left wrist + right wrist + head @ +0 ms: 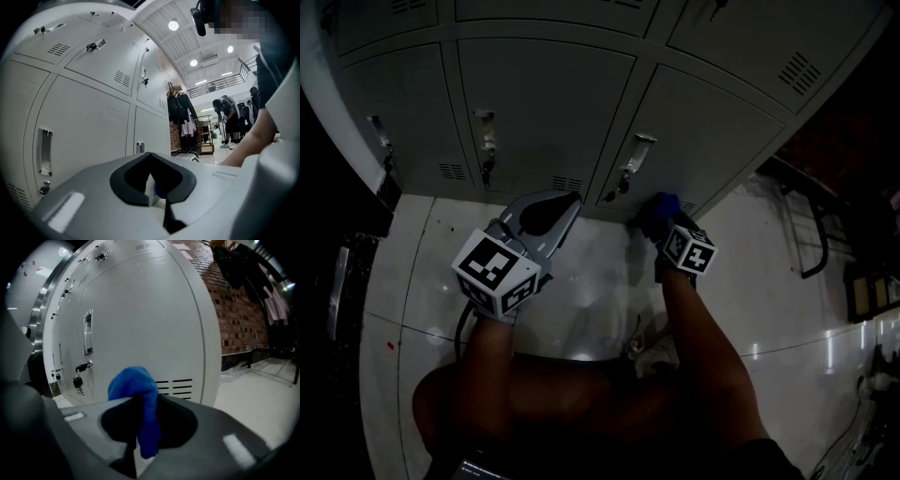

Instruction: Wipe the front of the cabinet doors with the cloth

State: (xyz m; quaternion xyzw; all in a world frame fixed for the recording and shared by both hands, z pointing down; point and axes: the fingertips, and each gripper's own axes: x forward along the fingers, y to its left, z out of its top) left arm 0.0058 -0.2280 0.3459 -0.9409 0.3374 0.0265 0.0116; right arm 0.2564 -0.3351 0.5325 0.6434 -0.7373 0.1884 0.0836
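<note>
Grey metal locker doors (544,103) fill the top of the head view above a white tiled floor. My right gripper (664,214) is shut on a blue cloth (662,204), held low against the foot of the right-hand door (703,131), near its vent slots. In the right gripper view the cloth (131,383) bulges out of the jaws of that gripper (140,401), just in front of the door (154,310). My left gripper (548,214) hangs to the left, pointed at the middle door, shut with nothing in it. In the left gripper view its jaws (152,157) meet, and the doors (89,122) stand at the left.
Padlocks (623,183) hang from the door latches. A dark metal frame (811,234) stands on the floor at the right. A brick wall (239,319) runs beyond the lockers. Further off are hanging clothes (180,110) and people (225,112).
</note>
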